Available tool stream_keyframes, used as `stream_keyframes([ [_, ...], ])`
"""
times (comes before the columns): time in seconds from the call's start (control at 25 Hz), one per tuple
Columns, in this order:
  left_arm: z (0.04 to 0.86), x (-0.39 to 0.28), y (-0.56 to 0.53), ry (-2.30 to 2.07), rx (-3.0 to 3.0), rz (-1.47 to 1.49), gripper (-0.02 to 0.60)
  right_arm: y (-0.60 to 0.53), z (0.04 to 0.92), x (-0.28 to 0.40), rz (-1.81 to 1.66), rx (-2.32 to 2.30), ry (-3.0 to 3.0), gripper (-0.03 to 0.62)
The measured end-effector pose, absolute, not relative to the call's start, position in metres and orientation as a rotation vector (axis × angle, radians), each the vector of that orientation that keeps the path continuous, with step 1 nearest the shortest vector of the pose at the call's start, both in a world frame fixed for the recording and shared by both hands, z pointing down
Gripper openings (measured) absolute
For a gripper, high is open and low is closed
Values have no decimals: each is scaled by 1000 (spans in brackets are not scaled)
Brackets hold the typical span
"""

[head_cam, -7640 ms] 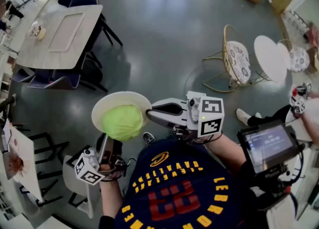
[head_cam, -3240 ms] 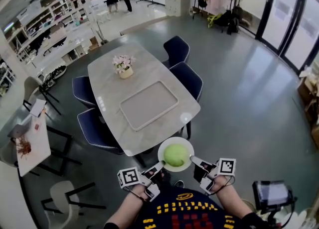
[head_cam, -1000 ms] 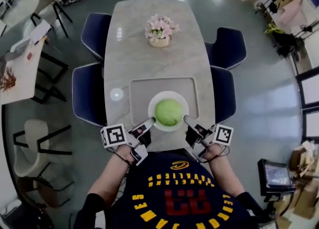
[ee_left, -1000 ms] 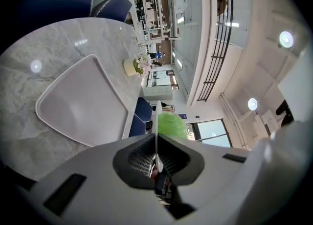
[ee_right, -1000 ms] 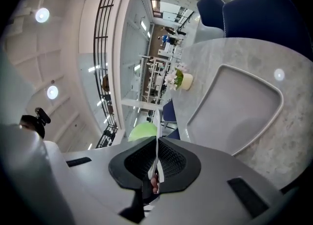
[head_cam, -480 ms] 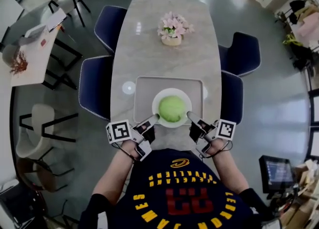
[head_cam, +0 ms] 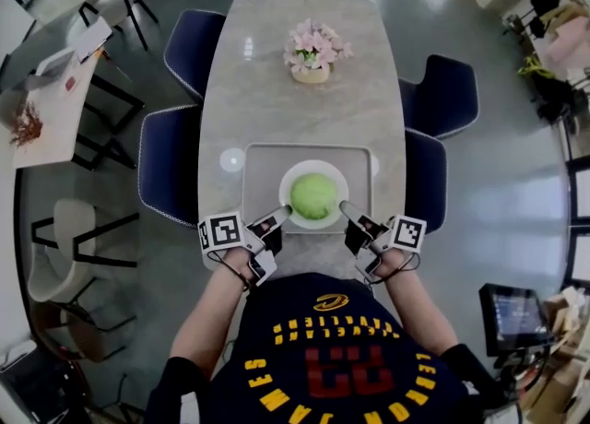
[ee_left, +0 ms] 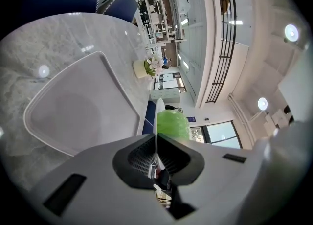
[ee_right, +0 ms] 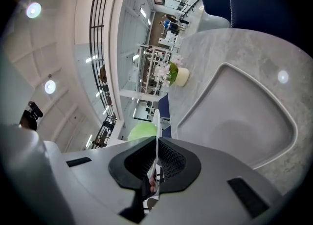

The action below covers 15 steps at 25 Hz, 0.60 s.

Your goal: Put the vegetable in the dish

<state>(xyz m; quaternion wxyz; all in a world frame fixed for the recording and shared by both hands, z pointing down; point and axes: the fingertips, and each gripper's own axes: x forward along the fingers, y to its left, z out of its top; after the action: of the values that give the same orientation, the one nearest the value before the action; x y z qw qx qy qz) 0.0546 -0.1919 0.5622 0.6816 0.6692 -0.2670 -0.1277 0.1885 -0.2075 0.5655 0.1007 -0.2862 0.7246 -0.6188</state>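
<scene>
A round green cabbage (head_cam: 313, 196) lies in a white dish (head_cam: 289, 180). The dish hangs over a grey tray (head_cam: 261, 166) on the marble table (head_cam: 304, 109). My left gripper (head_cam: 284, 213) is shut on the dish's left rim, and my right gripper (head_cam: 344, 206) is shut on its right rim. In the left gripper view the dish (ee_left: 158, 114) shows edge-on between the pads of that gripper (ee_left: 156, 143), with the cabbage (ee_left: 173, 124) behind and the tray (ee_left: 73, 109) below. In the right gripper view the dish (ee_right: 157, 121) stands edge-on in that gripper (ee_right: 156, 146), beside the cabbage (ee_right: 142, 132) and the tray (ee_right: 239, 121).
A pot of pink flowers (head_cam: 312, 52) stands at the table's far end. Dark blue chairs (head_cam: 167, 169) (head_cam: 441, 92) flank the table on both sides. A small side table (head_cam: 57, 70) is at the left, and a screen on a stand (head_cam: 512, 316) at the lower right.
Earlier I carried the dish with the cabbage across the room to the table. Over the last second it has stayed over the tray, shifting only slightly; both grippers keep their hold.
</scene>
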Motion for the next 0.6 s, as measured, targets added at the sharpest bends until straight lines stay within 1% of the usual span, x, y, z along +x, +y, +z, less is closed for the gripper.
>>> stream_keyframes([
  [0.4, 600, 57, -215, -610, 1493, -180, 14, -224, 609, 194, -1874, -898, 2102, 15],
  [0.6, 614, 57, -222, -599, 1560, -127, 15, -231, 622, 192, -1842, -883, 2113, 15],
])
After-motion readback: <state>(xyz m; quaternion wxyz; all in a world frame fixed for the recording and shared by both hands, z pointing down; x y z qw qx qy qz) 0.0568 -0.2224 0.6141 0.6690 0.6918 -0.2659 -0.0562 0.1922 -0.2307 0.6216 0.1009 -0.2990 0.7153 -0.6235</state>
